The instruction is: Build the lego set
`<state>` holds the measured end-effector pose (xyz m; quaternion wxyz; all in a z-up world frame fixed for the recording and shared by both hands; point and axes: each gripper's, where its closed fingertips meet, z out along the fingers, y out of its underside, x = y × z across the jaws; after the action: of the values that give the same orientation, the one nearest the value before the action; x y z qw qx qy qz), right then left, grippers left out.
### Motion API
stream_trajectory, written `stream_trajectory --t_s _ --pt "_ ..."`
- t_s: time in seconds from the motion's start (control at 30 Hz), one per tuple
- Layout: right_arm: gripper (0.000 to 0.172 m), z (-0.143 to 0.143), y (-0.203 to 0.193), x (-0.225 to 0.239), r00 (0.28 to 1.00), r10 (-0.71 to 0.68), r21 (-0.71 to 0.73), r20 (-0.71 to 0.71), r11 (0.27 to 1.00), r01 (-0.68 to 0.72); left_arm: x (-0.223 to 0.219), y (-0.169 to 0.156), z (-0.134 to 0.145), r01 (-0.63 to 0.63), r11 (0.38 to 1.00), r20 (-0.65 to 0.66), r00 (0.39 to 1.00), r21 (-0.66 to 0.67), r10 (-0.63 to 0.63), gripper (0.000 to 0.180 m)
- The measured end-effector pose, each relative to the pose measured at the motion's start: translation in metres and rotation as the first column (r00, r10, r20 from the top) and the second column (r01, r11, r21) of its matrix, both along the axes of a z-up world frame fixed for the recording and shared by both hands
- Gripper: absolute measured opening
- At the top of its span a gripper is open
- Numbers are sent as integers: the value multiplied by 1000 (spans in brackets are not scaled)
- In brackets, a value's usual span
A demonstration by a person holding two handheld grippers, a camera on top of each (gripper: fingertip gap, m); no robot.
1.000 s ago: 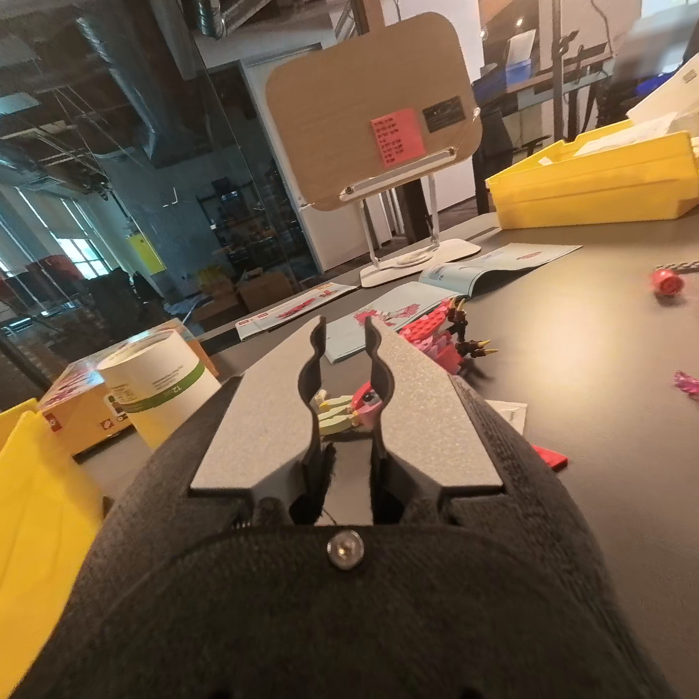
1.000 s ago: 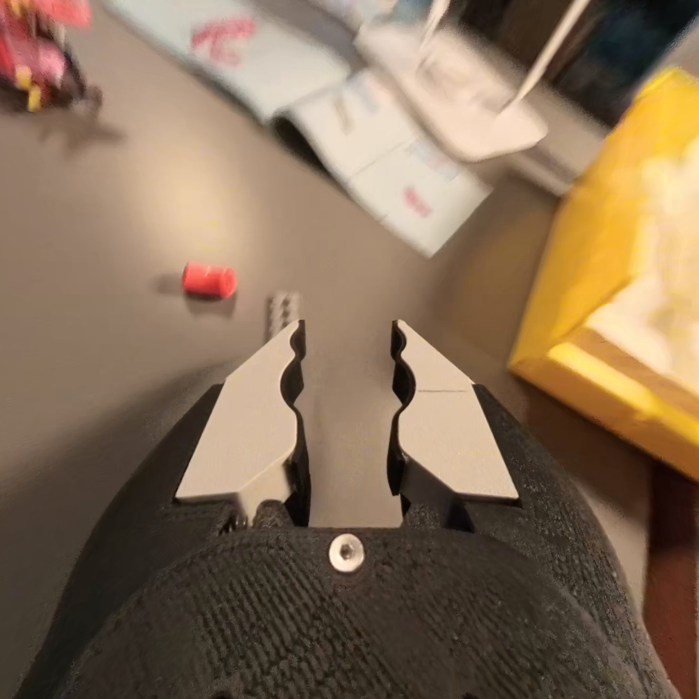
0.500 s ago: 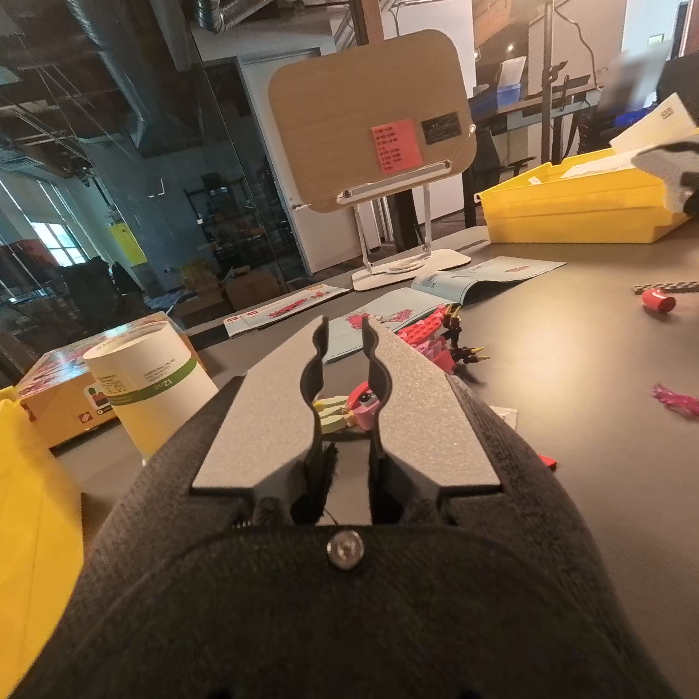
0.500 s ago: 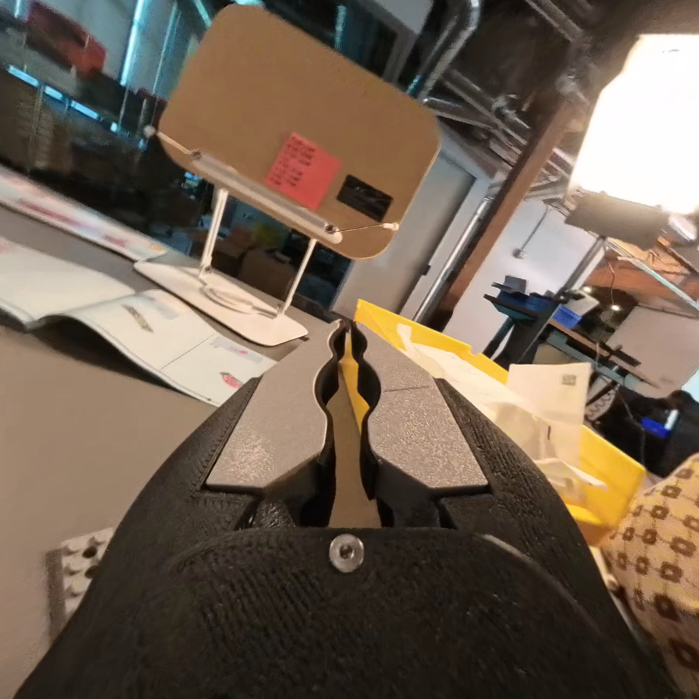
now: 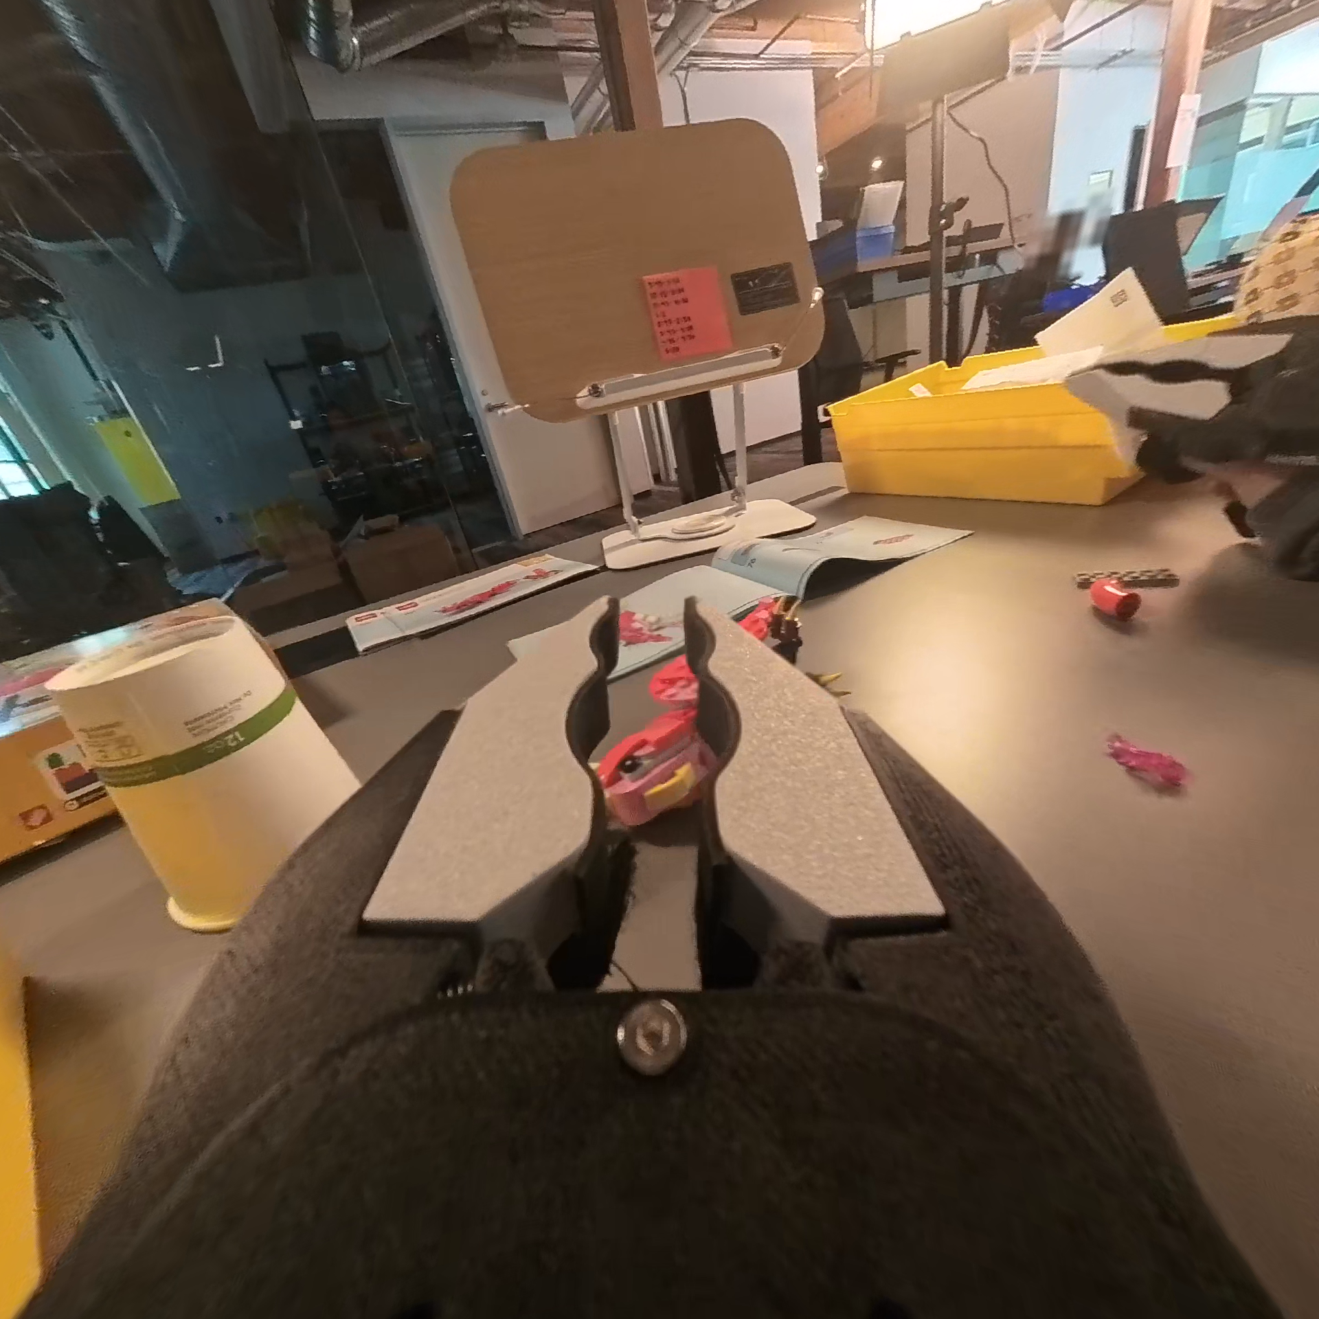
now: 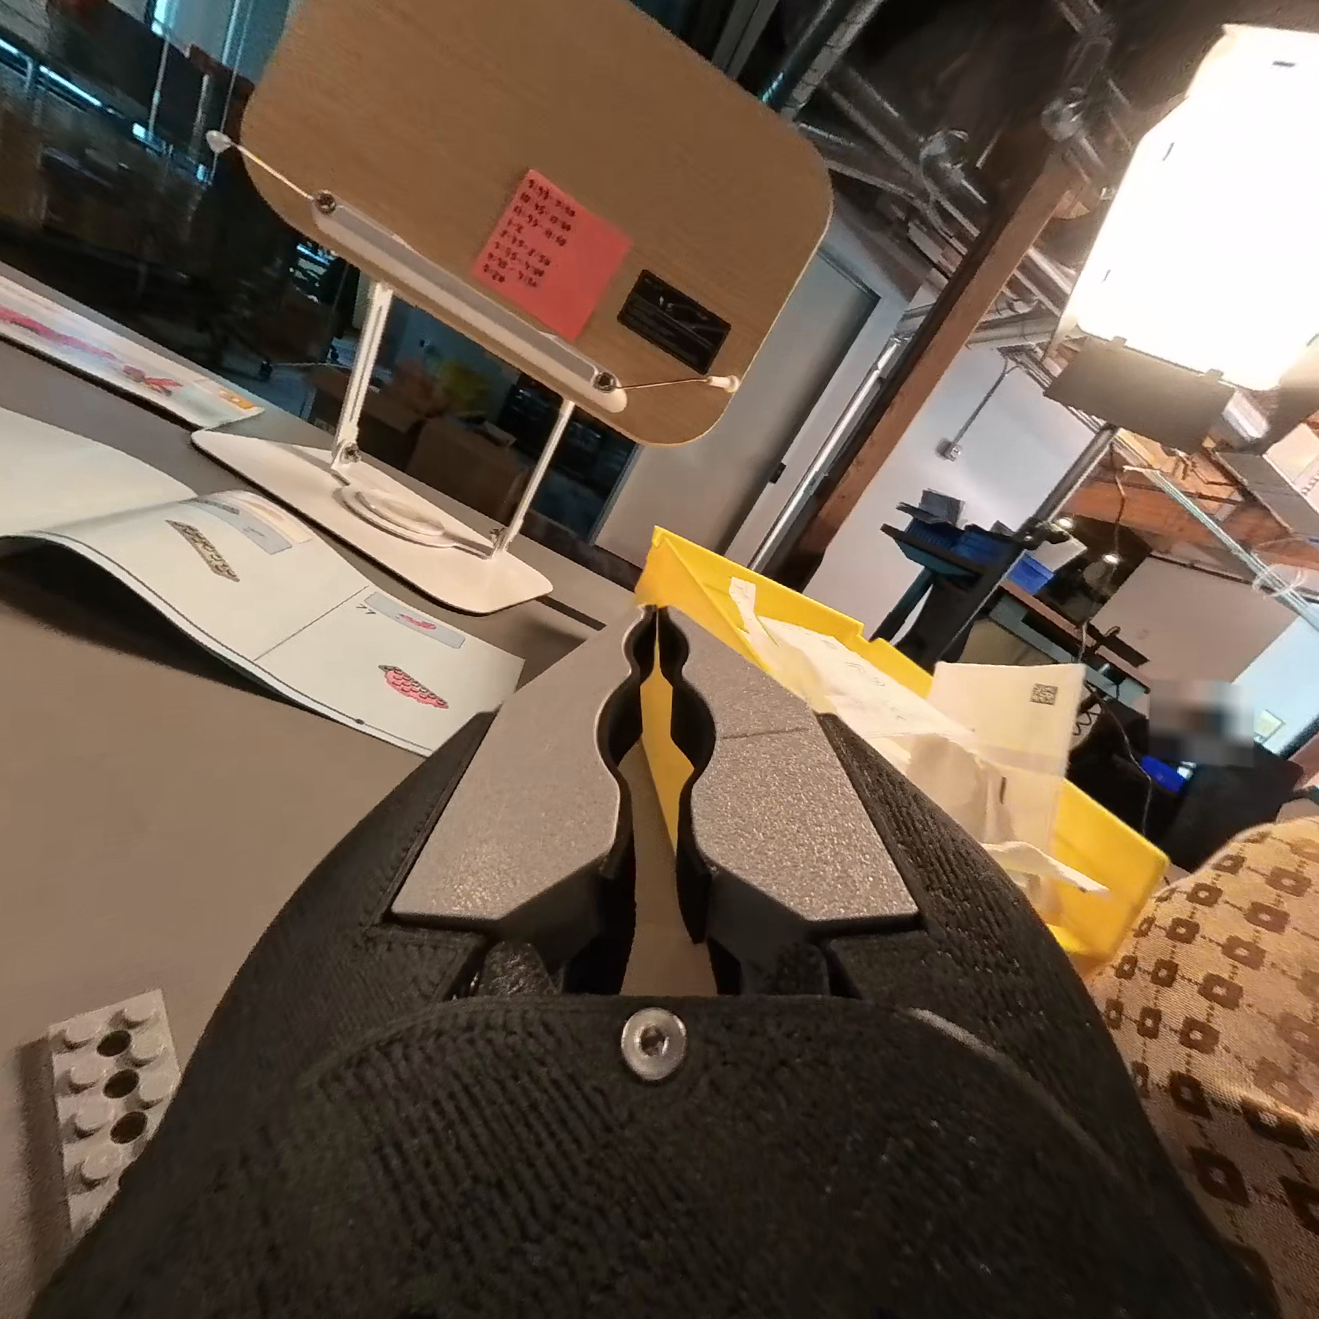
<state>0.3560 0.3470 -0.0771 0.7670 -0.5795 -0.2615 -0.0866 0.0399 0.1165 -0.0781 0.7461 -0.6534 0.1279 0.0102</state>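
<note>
1. Up close in the left wrist view, the left gripper [image 5: 646,621] has its fingers [image 5: 778,771] clenched on a pink-and-red brick figure [image 5: 653,774] above the grey tabletop [image 5: 999,714]; a paper cup [image 5: 185,771] stands to the left, a red cylinder piece [image 5: 1111,598] far right.
2. Over in the right wrist view, the right gripper [image 6: 654,612] shows its fingers [image 6: 771,771] closed tip to tip on nothing, before a yellow bin [image 6: 1099,849]; a grey studded plate [image 6: 100,1092] lies lower left.
</note>
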Motion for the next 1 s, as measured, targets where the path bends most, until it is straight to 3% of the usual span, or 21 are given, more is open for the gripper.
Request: stream_trajectory --t_s 0.2,0.33,0.4,0.5,0.6,0.67,0.77,0.83,0.93,1.0 --pt "0 -3 0 -4 1000 9 -5 28 1000 -9 30 -22 16 123 992 -28 992 19 -123 21" --pt "0 0 0 -1 1000 3 3 3 1000 -3 19 -66 51 87 994 14 996 65 -88 3" --pt "0 2 0 2 1000 -2 5 -19 1000 3 -3 -87 74 38 997 22 999 72 -39 1" --pt "0 3 0 5 999 -8 5 -40 1000 8 -77 -106 101 -176 984 53 983 24 174 0" --pt "0 4 1 5 999 -11 6 -43 1000 12 -161 -110 90 -340 924 105 927 -176 361 17" --pt "0 3 1 5 999 -10 5 -42 1000 10 -204 -105 59 -347 859 101 906 -378 410 23" --pt "0 3 1 4 999 -7 1 -41 1000 7 -244 -101 9 -260 716 113 897 -648 428 21" --pt "0 3 1 5 999 -8 -1 -44 1000 8 -264 -103 -21 -219 577 76 893 -787 444 18" --pt "0 2 1 5 999 -8 -4 -48 1000 8 -283 -113 -59 -202 337 -37 898 -920 438 21" --pt "0 2 2 5 999 -5 -6 -50 1000 5 -286 -112 -73 -194 256 -74 907 -947 415 28"
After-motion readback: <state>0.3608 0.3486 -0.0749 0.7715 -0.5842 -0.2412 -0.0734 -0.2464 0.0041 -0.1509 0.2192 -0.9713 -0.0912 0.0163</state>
